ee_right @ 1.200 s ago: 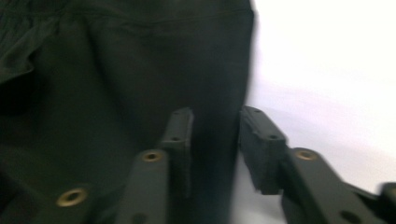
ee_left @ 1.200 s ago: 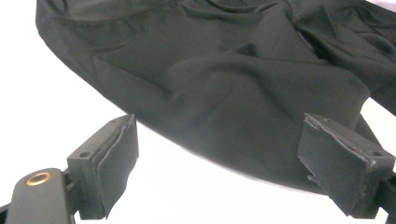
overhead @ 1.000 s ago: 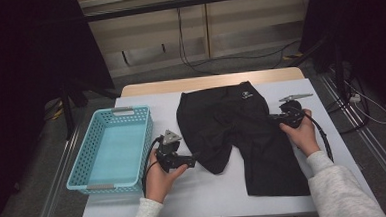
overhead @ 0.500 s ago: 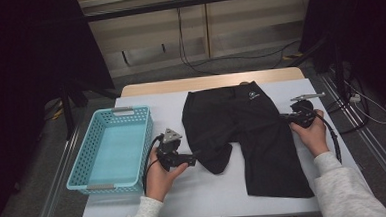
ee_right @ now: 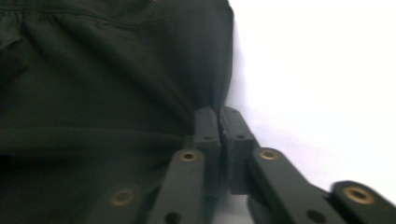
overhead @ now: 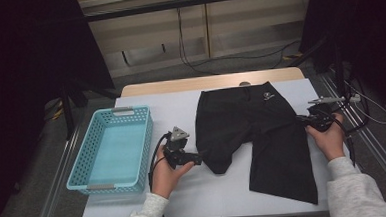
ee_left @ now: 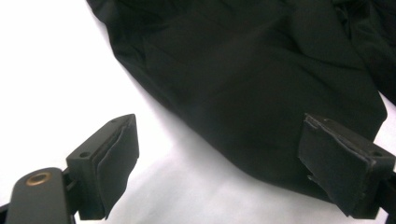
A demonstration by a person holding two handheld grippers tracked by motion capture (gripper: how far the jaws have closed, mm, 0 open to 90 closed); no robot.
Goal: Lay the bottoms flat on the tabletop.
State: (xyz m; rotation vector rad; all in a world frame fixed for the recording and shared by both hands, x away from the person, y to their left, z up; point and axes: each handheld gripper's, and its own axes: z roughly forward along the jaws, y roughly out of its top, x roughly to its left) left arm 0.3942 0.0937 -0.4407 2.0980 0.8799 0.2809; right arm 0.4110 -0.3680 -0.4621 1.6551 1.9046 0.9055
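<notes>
Black shorts (overhead: 251, 120) lie spread on the white table (overhead: 171, 109), waistband at the far side. My left gripper (overhead: 199, 161) rests on the table just left of the shorts' left leg hem. It is open wide, and in the left gripper view (ee_left: 224, 163) the dark fabric (ee_left: 243, 70) lies ahead of its pads, untouched. My right gripper (overhead: 300, 119) sits at the shorts' right side edge. In the right gripper view (ee_right: 218, 121) its pads are nearly together, with the fabric edge (ee_right: 93, 93) running into the tips. Its jaws have just been opening slightly.
A light blue plastic basket (overhead: 79, 164) stands on the left part of the table, with nothing in it. The table's right edge runs close to my right hand. Cables trail over the floor beyond the table and at the right.
My right hand has moved to the right with the shorts' side edge, dragging the shorts rightward and spreading them flatter. The left hand has stayed where it was.
</notes>
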